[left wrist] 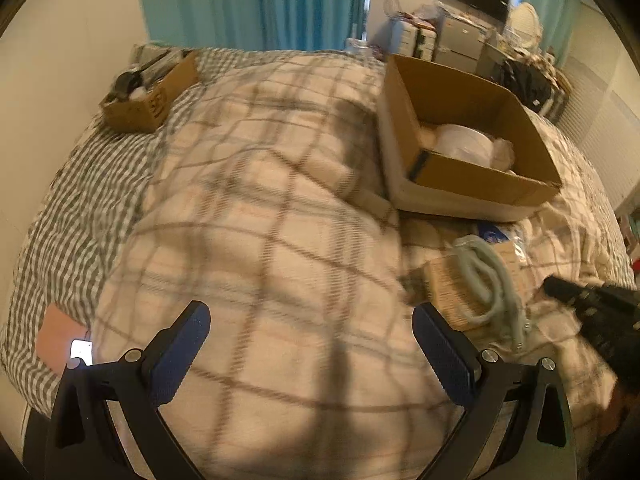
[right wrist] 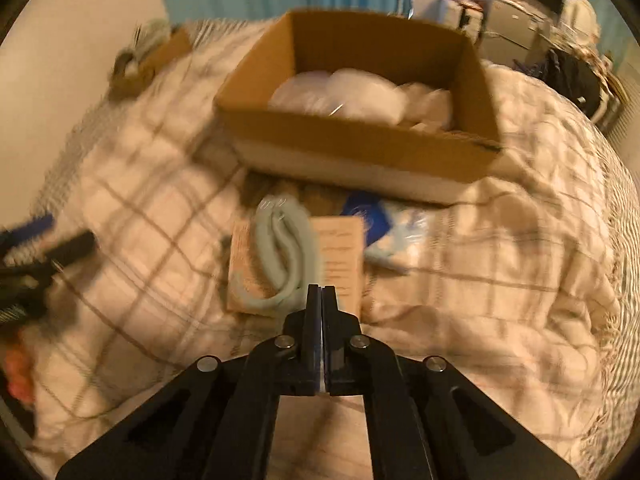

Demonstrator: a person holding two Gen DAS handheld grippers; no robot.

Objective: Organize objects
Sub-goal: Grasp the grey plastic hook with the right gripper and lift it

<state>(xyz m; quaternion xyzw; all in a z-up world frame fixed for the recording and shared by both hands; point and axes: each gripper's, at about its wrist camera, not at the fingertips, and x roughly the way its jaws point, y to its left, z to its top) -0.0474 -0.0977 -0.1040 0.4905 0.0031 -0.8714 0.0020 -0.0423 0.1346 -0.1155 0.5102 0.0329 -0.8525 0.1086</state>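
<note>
A pale green coiled cord [right wrist: 286, 248] lies on a flat brown paper packet [right wrist: 344, 256] on the plaid duvet [right wrist: 480, 300]. A blue-and-white plastic packet [right wrist: 384, 224] lies just behind it. My right gripper [right wrist: 322, 290] is shut, its tips at the near edge of the packet beside the cord's end, and nothing shows between the fingers. In the left wrist view the cord [left wrist: 492, 280] lies right of my left gripper [left wrist: 311, 314], which hangs open over bare duvet. The right gripper [left wrist: 554, 285] comes in from the right edge there.
A large cardboard box [right wrist: 352, 140] with white bags [right wrist: 360, 92] inside stands behind the packet. A small cardboard box [left wrist: 140, 110] with dark items sits far left by the wall. A pink card with a lit screen [left wrist: 66, 342] lies near left. Cluttered furniture [left wrist: 480, 40] stands beyond the bed.
</note>
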